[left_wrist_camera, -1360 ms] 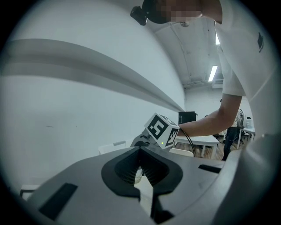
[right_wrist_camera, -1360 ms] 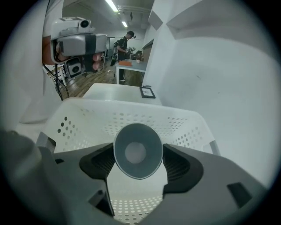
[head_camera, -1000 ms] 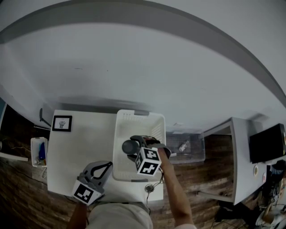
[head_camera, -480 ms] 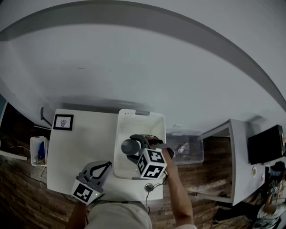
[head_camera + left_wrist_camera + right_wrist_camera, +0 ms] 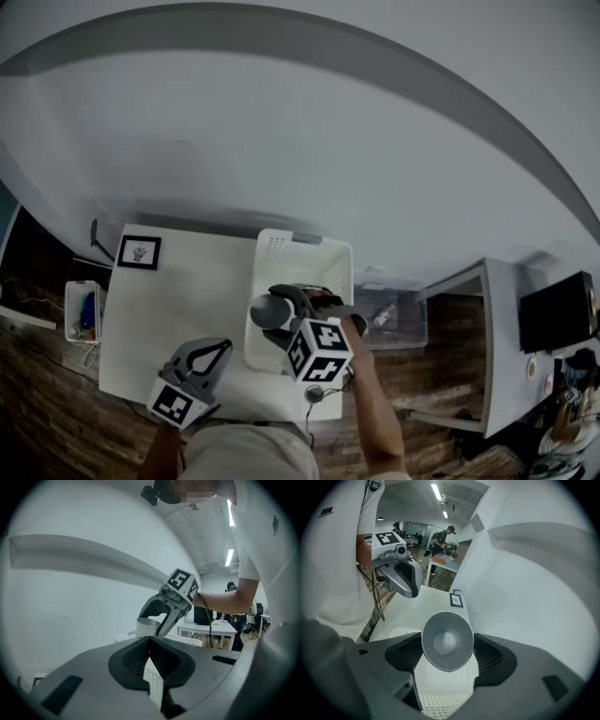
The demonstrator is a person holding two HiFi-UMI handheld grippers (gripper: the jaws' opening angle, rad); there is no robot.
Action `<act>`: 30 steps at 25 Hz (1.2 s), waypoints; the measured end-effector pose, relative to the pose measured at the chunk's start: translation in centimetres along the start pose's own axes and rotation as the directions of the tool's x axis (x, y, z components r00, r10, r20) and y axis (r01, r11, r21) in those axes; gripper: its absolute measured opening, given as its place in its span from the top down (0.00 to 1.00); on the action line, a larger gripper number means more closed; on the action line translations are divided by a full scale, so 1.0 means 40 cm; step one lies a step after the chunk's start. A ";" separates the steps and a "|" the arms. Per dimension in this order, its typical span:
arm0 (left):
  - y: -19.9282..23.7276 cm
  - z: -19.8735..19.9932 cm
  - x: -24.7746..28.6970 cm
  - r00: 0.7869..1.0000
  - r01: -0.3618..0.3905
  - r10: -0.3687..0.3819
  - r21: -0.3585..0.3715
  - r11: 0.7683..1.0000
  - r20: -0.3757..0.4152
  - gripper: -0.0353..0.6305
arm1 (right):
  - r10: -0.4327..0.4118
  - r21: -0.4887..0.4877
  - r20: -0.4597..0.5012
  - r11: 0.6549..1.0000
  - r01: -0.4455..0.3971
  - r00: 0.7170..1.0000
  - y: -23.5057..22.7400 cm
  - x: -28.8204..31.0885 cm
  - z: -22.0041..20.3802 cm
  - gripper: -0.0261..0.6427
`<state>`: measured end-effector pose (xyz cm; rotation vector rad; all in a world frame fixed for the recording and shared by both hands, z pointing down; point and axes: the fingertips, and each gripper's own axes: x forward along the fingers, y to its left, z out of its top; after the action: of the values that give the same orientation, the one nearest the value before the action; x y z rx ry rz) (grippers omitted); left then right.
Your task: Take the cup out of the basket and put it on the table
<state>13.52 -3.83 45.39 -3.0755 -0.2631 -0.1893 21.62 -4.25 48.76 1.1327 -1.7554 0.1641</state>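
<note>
The grey cup [image 5: 266, 309] hangs above the white basket [image 5: 306, 247], lying on its side with its mouth toward the right gripper view's camera. My right gripper [image 5: 278, 317] is shut on the cup [image 5: 447, 641], one pad on each side of its wall. The left gripper view shows this grip from the side, cup [image 5: 148, 626] over the basket's rim [image 5: 188, 641]. My left gripper [image 5: 221, 349] hovers over the table's [image 5: 187, 291] front part, left of the basket, shut with nothing between its pads [image 5: 150, 644].
A small framed picture [image 5: 139, 252] lies at the table's far left corner. On the floor are a bin [image 5: 82, 309] to the left and a clear box [image 5: 394, 314] right of the basket. Another table [image 5: 497, 328] and a dark monitor [image 5: 558, 305] stand to the right.
My right gripper has lifted the cup higher over the basket and drawn it slightly toward the front. The left gripper has hardly shifted.
</note>
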 end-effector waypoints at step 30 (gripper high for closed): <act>0.108 -0.050 -0.221 0.959 -0.282 0.283 -0.090 0.955 -0.003 0.95 | 0.156 -0.151 0.119 0.979 -0.137 0.981 0.147 0.194 0.251 0.45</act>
<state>5.38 -9.66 46.12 -3.1550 0.1912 -0.1767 10.11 -11.42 52.11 0.9286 -1.9355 0.0535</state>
